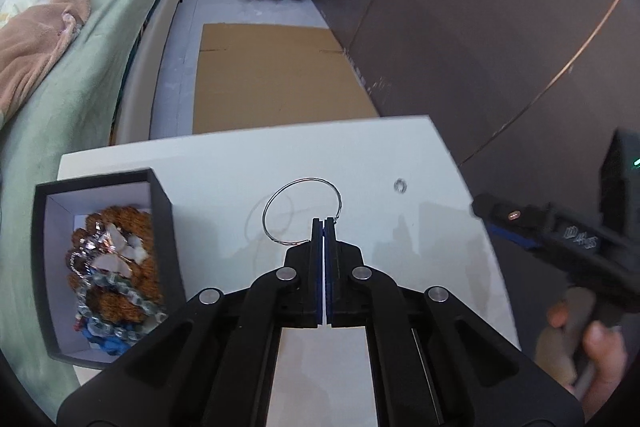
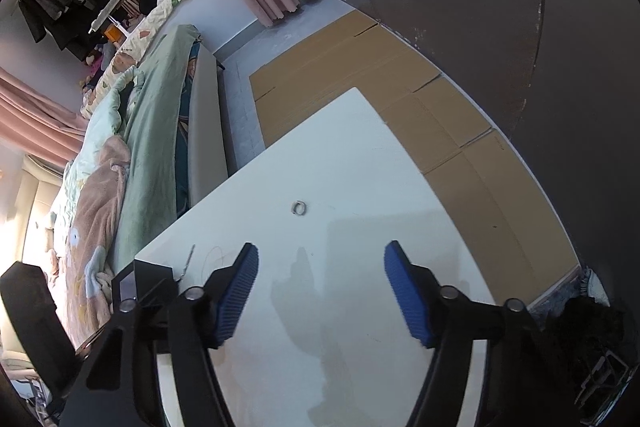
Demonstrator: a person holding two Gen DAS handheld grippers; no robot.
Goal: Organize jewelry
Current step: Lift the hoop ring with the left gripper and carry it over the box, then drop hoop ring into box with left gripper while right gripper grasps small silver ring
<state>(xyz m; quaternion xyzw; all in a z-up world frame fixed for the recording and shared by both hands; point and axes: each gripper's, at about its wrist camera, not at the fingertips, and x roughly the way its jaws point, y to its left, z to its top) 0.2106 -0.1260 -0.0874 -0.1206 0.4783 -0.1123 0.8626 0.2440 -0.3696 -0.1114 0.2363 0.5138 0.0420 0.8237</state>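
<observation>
My left gripper (image 1: 324,221) is shut on a thin silver wire bangle (image 1: 276,203) and holds it just above the white table (image 1: 224,163). To its left stands an open black jewelry box (image 1: 160,203) that holds several bracelets and necklaces (image 1: 116,267). A small silver ring (image 1: 400,185) lies on the table to the right; it also shows in the right wrist view (image 2: 298,207). My right gripper (image 2: 320,257) is open and empty above the table, short of the ring. The right gripper also shows at the right edge of the left wrist view (image 1: 480,205).
A bed with green and pink bedding (image 1: 60,67) runs along the table's left side. Flat cardboard (image 1: 276,75) lies on the floor beyond the table. A dark wall (image 1: 480,27) is on the right. The black box corner (image 2: 152,273) shows in the right wrist view.
</observation>
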